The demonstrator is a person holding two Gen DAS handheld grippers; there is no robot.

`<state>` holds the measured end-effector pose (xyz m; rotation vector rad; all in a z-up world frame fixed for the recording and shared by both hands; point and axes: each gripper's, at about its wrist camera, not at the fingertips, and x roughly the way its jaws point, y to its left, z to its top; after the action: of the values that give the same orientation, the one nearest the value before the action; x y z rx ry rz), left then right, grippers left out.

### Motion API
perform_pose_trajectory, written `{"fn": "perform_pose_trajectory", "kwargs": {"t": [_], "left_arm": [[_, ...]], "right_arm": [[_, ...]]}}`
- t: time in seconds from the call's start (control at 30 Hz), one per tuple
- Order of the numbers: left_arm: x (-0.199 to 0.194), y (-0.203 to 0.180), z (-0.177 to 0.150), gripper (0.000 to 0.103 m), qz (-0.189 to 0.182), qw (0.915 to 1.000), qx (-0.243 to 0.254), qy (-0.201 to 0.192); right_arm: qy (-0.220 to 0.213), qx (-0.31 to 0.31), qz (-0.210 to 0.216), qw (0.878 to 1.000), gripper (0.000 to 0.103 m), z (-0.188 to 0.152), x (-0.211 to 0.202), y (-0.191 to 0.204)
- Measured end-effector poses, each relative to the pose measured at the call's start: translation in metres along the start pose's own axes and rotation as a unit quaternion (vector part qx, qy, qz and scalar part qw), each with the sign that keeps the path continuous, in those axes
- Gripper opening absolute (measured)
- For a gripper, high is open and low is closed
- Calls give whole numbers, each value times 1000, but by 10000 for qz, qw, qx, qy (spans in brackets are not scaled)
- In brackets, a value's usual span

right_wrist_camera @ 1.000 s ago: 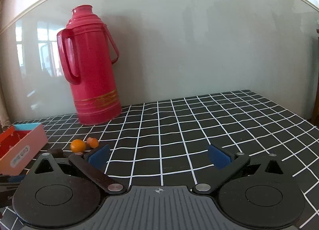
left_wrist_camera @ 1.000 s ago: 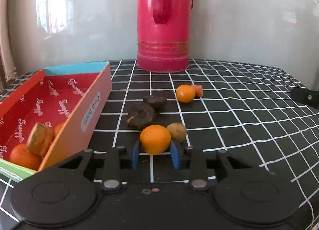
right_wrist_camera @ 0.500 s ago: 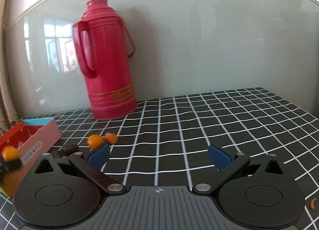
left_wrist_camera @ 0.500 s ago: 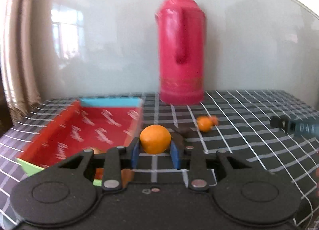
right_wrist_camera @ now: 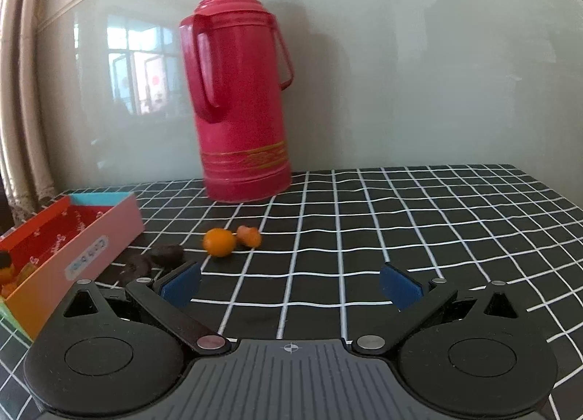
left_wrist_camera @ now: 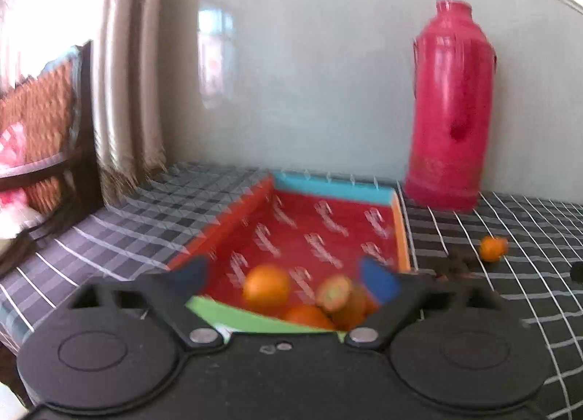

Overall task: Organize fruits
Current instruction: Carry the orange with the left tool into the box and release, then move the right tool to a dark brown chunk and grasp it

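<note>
left gripper (left_wrist_camera: 284,279) gaping over red cardboard box (left_wrist_camera: 328,223) | round orange fruit (left_wrist_camera: 266,286) lying inside | right gripper (right_wrist_camera: 289,283) hanging released

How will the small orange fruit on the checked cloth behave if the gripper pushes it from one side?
The orange fruit looks round and smooth, so it would probably roll rather than slide. The orange piece right beside it might stop it that way. Its small size suggests it is light, so the open right gripper should close centred.
</note>
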<state>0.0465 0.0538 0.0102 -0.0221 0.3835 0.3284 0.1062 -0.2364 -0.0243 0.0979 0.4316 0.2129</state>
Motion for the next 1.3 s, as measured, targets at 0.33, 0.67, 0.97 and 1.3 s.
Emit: {"fn": "perform_pose_trajectory", "kwargs": {"t": [0.33,0.67,0.97,1.3], "left_arm": [[-3,5,-2,97,88,9999,-20,-76],[-2,35,-6,97,344,9993,-97,-104],[-2,74,-9,97,619,9976,-308,11],[-1,105,-11,97,855,9951,-477,142]], "right_arm": [[-52,-424,271,9987,103,-3,5,27],[-151,-1217,529,9910,103,-3,23,80],[235,-1744,770,9814,86,-5,60,127],[707,-1639,783,9808,66,-4,88,132]]}}
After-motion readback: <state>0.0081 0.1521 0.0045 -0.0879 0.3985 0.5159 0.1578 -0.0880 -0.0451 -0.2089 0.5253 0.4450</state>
